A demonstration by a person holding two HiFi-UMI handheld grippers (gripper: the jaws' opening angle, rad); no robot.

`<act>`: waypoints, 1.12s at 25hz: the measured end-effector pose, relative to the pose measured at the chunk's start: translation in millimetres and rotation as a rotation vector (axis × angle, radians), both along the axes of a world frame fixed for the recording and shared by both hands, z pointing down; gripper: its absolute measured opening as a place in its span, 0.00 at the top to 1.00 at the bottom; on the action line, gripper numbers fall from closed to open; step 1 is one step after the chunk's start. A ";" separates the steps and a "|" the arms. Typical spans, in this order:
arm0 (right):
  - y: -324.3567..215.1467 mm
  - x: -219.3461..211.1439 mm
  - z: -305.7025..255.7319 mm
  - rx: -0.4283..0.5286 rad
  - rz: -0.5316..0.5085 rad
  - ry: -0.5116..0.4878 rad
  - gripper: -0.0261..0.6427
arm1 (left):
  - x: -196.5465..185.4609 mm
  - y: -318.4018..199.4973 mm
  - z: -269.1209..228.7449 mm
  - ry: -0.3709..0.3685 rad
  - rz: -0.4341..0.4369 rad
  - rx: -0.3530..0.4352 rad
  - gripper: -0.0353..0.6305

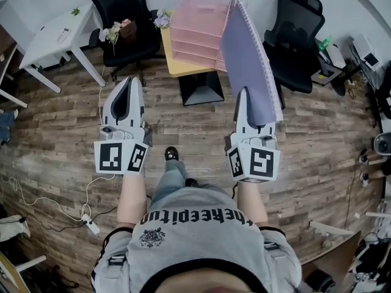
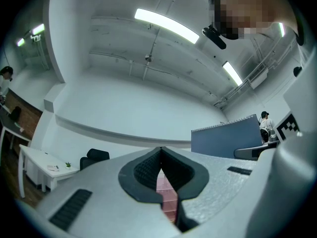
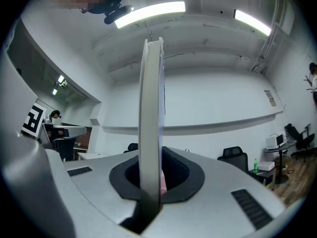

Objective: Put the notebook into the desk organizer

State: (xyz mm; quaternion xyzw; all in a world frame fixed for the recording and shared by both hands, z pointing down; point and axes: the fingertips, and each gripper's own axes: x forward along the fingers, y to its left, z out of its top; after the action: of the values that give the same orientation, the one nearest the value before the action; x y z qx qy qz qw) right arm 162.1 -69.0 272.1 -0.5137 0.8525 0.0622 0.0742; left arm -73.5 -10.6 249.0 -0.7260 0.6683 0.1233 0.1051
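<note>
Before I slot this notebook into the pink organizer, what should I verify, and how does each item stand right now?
1. Right gripper clamped on the notebook: ok, jaws shut on its lower edge.
2. Notebook held upright: ok.
3. Left gripper free to help: ok, jaws together, nothing between them.
4. Desk organizer in sight on the table: ok.
5. Organizer tray free to take it: cannot tell, the notebook covers its right part.
6. Office chairs off the approach: ok, they stand to either side.
</note>
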 end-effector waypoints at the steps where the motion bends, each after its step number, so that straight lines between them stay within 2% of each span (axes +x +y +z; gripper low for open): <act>1: -6.8 -2.1 -0.2 -0.001 0.006 -0.002 0.91 | -2.5 -7.6 -0.3 -0.001 0.003 0.000 0.94; 15: -106.3 -51.8 -8.9 -0.004 0.051 -0.005 0.91 | -54.4 -113.7 -9.9 -0.026 0.040 0.000 0.94; 28: -177.3 -95.4 -7.4 -0.017 0.110 -0.005 0.91 | -99.6 -197.4 -11.4 -0.032 0.098 -0.006 0.94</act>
State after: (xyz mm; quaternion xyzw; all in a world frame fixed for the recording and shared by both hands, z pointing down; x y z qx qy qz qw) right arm 66.7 -246.3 264.8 -0.5607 0.8231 0.0576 0.0686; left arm -173.1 -208.0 237.6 -0.7599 0.6307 0.1148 0.1072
